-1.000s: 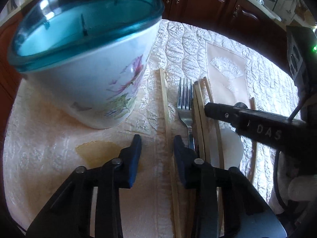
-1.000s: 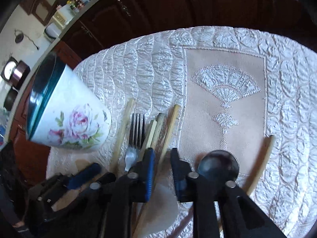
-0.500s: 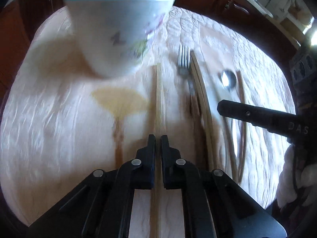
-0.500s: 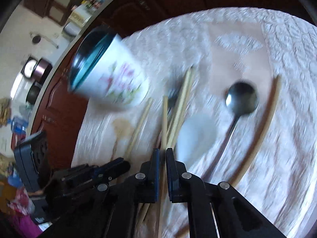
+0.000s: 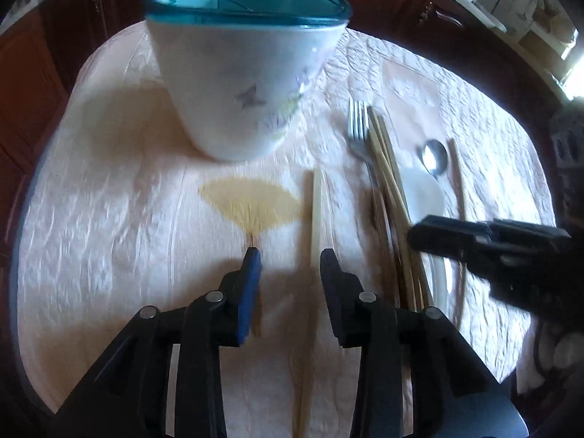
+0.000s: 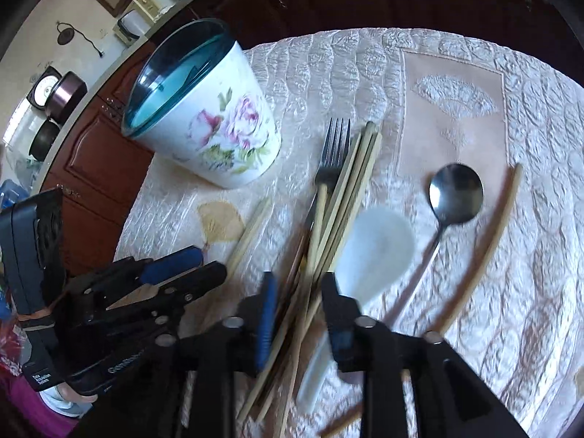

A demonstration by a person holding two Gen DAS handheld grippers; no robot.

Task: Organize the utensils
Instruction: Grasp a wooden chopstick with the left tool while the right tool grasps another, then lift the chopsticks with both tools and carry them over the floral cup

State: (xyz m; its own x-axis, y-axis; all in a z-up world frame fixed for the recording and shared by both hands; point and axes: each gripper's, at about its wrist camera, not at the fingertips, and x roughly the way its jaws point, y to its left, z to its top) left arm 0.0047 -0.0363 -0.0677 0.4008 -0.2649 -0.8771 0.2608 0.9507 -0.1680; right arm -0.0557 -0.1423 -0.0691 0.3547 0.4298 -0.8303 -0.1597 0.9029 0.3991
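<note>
A white floral cup with a teal rim (image 5: pixel 248 84) (image 6: pixel 204 116) stands upright at the back of the table. My left gripper (image 5: pixel 288 266) is open and its jaws are opening, with one pale chopstick (image 5: pixel 315 219) lying between them, close to the right finger. To its right lie a fork (image 5: pixel 359 127), a bundle of chopsticks (image 5: pixel 387 168), a white spoon (image 5: pixel 425 197) and a metal spoon (image 5: pixel 434 157). My right gripper (image 6: pixel 299 288) is open over the chopstick bundle (image 6: pixel 350 189), its jaws opening and the sticks lying loose between them.
A quilted cream tablecloth (image 5: pixel 109 219) covers the round table, with dark wooden cabinets (image 6: pixel 95 157) beyond its edge. A lone chopstick (image 6: pixel 489 248) lies at the far right. My left gripper (image 6: pixel 210 262) sits close to the left of the right one.
Both grippers drew back from the cup, so more of the table shows. Half a second ago each was shut around a chopstick; now both have opened.
</note>
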